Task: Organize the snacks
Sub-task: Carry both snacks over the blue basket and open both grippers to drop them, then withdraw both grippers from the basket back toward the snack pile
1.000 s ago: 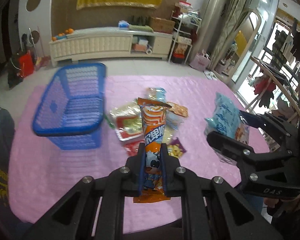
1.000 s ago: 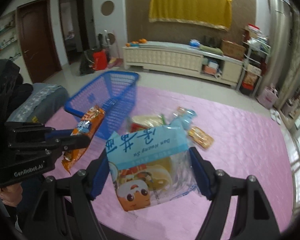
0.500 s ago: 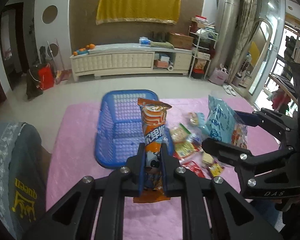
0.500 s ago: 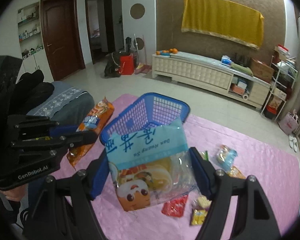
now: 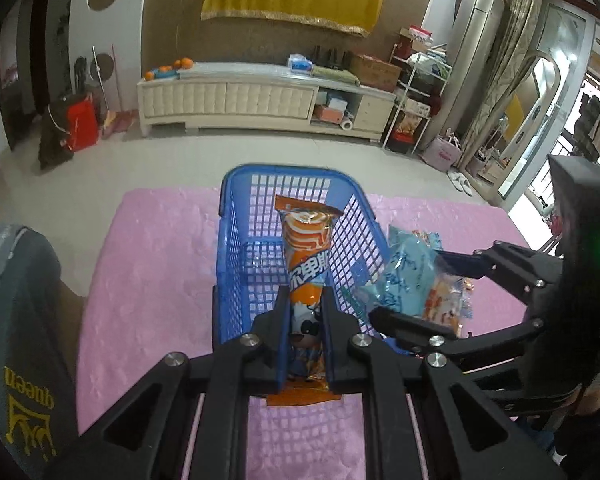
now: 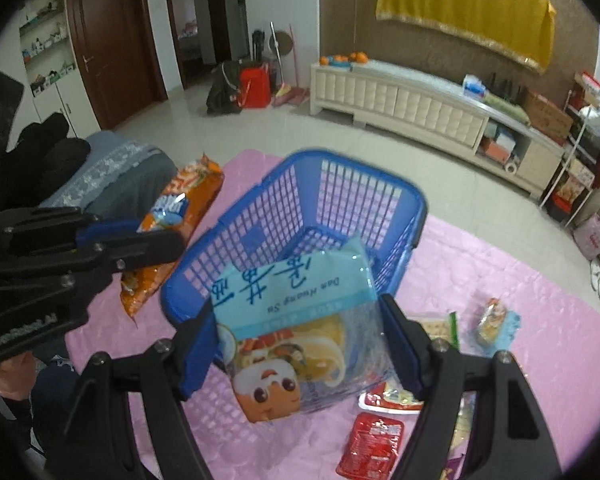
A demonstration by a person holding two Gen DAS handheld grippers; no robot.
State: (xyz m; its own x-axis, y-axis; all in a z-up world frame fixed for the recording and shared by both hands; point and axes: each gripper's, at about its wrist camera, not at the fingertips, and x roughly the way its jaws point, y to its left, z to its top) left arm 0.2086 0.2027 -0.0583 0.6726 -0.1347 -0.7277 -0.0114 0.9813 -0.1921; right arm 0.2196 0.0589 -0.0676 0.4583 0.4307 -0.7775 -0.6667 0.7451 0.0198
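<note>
Blk grippers (image 5: 305,320), blue fingers (image 6: 196,354), silver screws.

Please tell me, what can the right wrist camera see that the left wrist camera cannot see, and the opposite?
Only the right wrist view shows the loose snacks lying on the pink cloth: a red packet and a small blue-edged pack. It also shows the brown door.

Only the left wrist view shows the tall grey column and the bright glass doors.

Both show the blue basket, with no snack visible inside it, the orange snack bag clamped in the left gripper, and the light-blue bag held in the right gripper.
</note>
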